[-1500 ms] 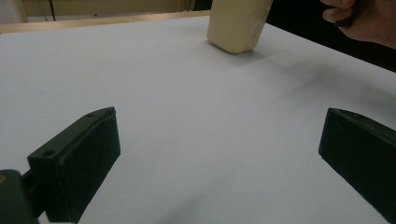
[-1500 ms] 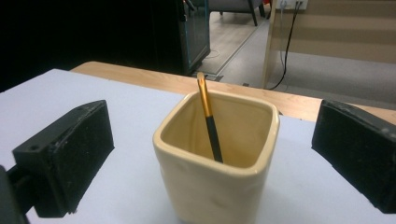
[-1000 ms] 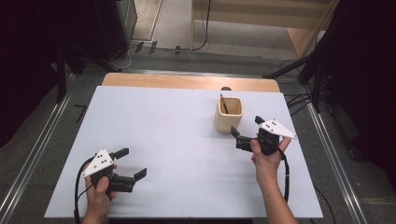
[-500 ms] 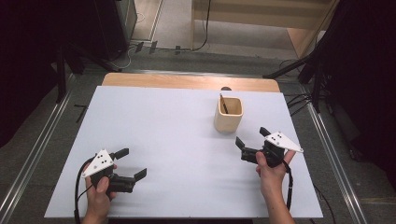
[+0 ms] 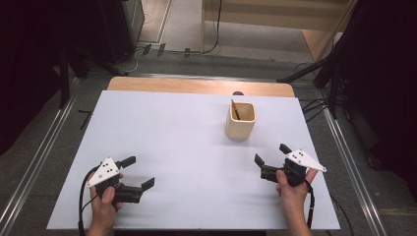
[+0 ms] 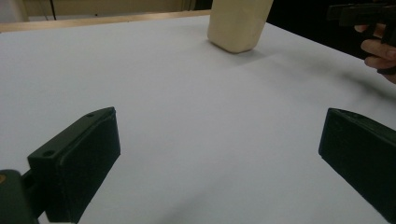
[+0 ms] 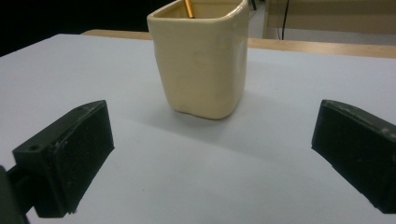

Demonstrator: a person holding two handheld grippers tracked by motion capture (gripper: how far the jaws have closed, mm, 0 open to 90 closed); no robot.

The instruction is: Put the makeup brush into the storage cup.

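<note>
two grippers held low over a white table point(image 5: 196, 147), one in each hand, near the person's edge.

left gripper point(image 5: 136, 172) at the near left of the high view, jaws spread wide apart, nothing between them. in the left gripper view point(image 6: 219, 154), only bare white surface between the two black jaws; cup point(image 6: 238, 23) far ahead and slightly right of centre, with the other hand point(image 6: 378, 46) and its tool at the upper right edge.

right gripper point(image 5: 272, 155) at the near right of the high view, jaws likewise wide apart and empty, pointing up-table and leftward toward the cup point(image 5: 241, 119). near it but clearly apart, no contact. in the right gripper view point(image 7: 212, 144), cup point(image 7: 201, 56) straight ahead between the lines of the two jaws, standing beyond their tips, upright on the table.

cup: cream-coloured, squarish with rounded corners, standing right of centre on the table's far half, close to the wooden strip point(image 5: 196, 86) along the far edge. inside it a thin stick point(image 5: 235, 109), leaning against the far-left inner wall; seen as an orange-brown rod point(image 7: 188, 8) at the rim in the right gripper view. what lies at the stick's lower end, impossible to tell.

grey three-cornered plates on top of both grippers, cables trailing back toward the forearms.
</note>
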